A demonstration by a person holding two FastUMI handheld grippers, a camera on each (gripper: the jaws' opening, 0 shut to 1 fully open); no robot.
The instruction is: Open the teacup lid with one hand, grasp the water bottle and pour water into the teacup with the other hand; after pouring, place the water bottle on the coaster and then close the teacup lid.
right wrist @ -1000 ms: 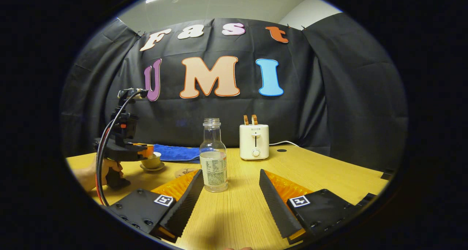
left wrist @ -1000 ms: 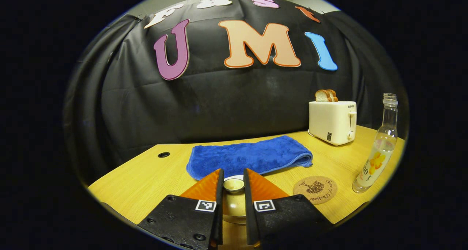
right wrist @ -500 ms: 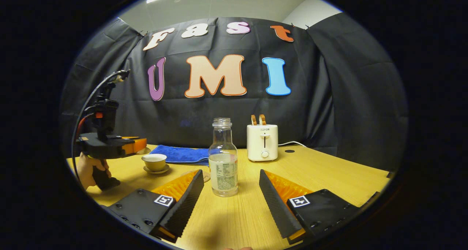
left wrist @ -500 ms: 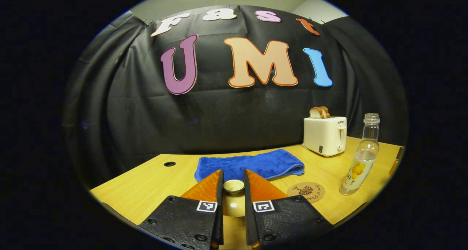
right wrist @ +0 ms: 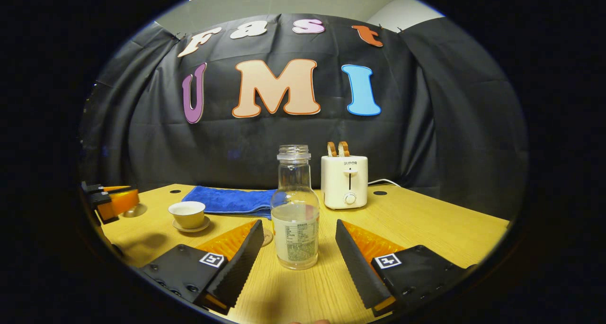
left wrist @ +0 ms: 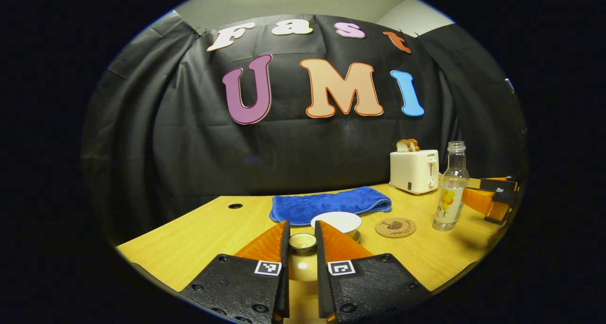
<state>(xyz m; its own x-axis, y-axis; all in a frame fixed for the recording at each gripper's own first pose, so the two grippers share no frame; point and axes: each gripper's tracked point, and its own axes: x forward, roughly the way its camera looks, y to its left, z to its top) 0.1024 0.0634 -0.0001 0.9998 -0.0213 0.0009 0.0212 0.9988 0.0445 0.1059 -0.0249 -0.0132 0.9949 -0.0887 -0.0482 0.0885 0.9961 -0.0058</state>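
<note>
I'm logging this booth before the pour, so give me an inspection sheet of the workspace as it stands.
Surface: wooden table, with grommet holes near the back edge.
Job's things: teacup uncovered on its saucer; teacup lid lifted off, held by its knob; water bottle upright, uncapped, partly full; coaster bare.
Clutter: blue towel folded behind the cup; toaster with two bread slices up.
Grippers: left gripper closed on the lid knob; right gripper open, fingers either side of the bottle, not touching it.
Cables: toaster's white cord runs toward the wall.
Surroundings: black cloth wall, pale ceiling above.
</note>
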